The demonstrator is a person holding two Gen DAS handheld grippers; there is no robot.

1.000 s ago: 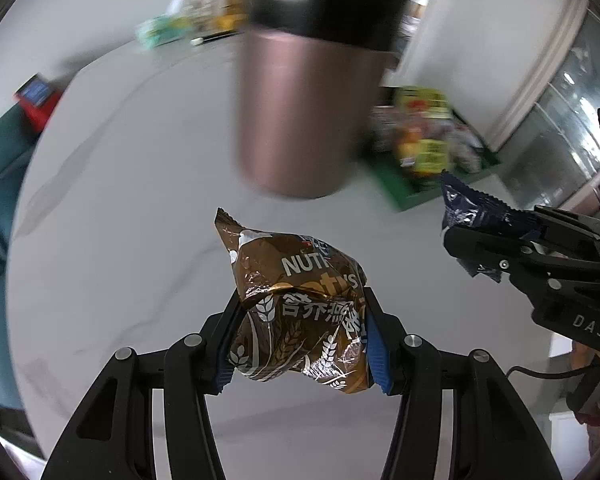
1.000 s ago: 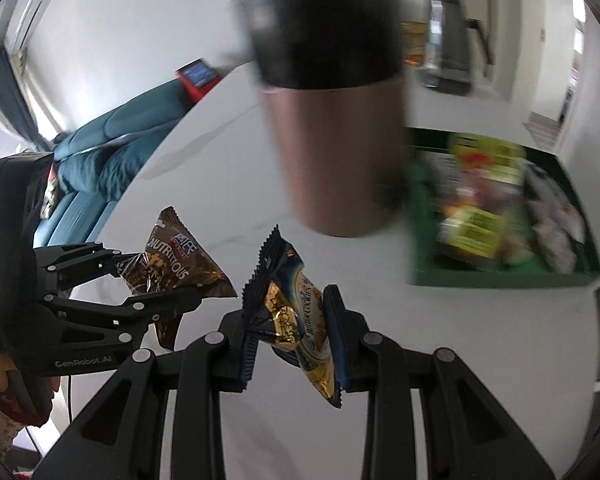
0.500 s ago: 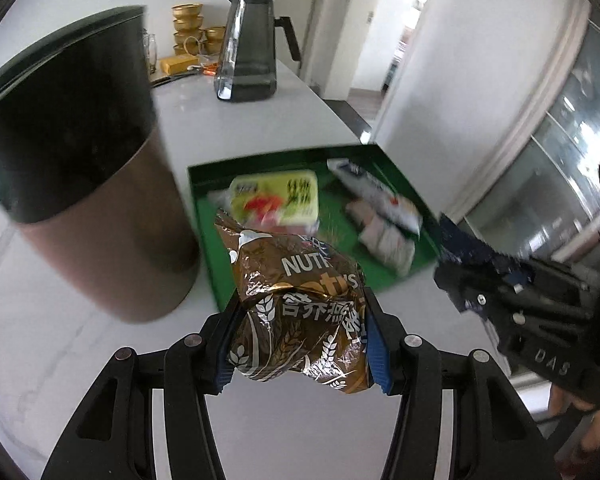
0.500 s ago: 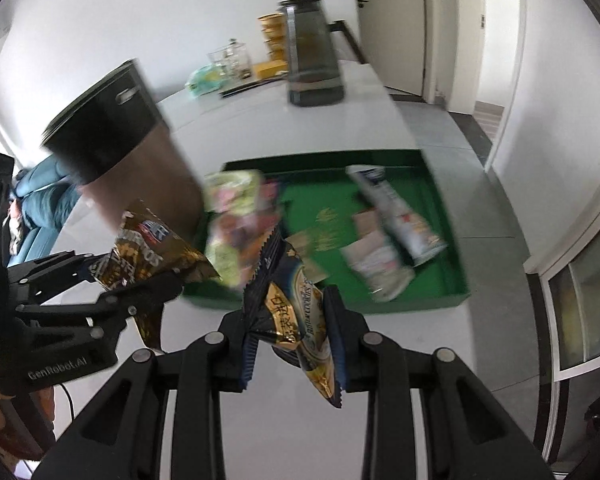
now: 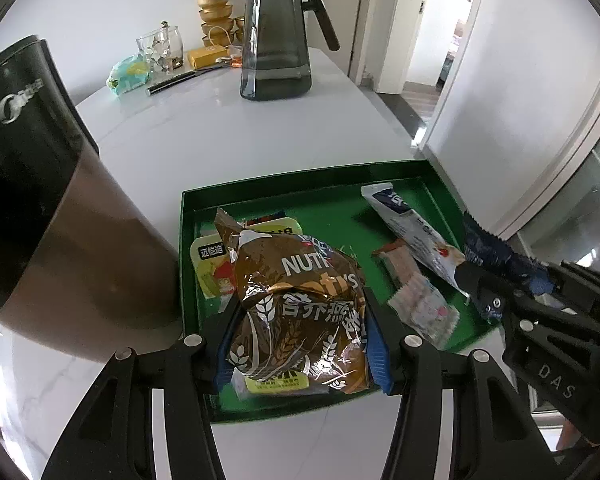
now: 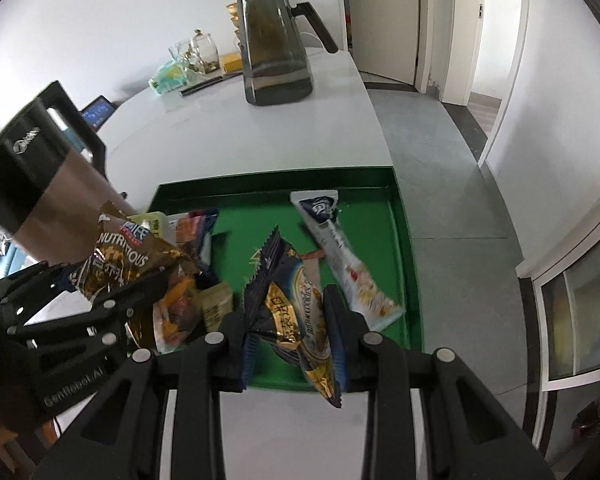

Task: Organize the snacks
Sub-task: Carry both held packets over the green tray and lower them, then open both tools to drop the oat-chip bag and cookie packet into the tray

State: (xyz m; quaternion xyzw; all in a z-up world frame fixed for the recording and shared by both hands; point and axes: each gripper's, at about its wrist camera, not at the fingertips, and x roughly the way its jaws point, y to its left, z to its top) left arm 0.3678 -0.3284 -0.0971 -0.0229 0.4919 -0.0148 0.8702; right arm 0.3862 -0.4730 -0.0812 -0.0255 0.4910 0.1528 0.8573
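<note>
My left gripper (image 5: 300, 336) is shut on a brown oat snack bag (image 5: 296, 304) and holds it over the near left part of the green tray (image 5: 300, 184). My right gripper (image 6: 292, 336) is shut on a dark blue butter cookie packet (image 6: 288, 304) over the tray's (image 6: 404, 248) near edge. The tray holds several snacks: a long white packet (image 5: 412, 232), a pink wafer packet (image 5: 416, 292) and a yellow packet (image 5: 216, 268). The left gripper with its bag shows at the left of the right wrist view (image 6: 116, 264).
A tall brown and black appliance (image 5: 56, 220) stands just left of the tray. A dark glass pitcher (image 5: 276, 36), gold bowls (image 5: 216, 16), a glass jar (image 5: 160, 48) and a knife (image 5: 180, 78) stand at the table's far end. The table edge and floor lie right of the tray.
Both grippers have swung right from the appliance to over the green tray, each still holding its packet. The tray is now closer and centred.
</note>
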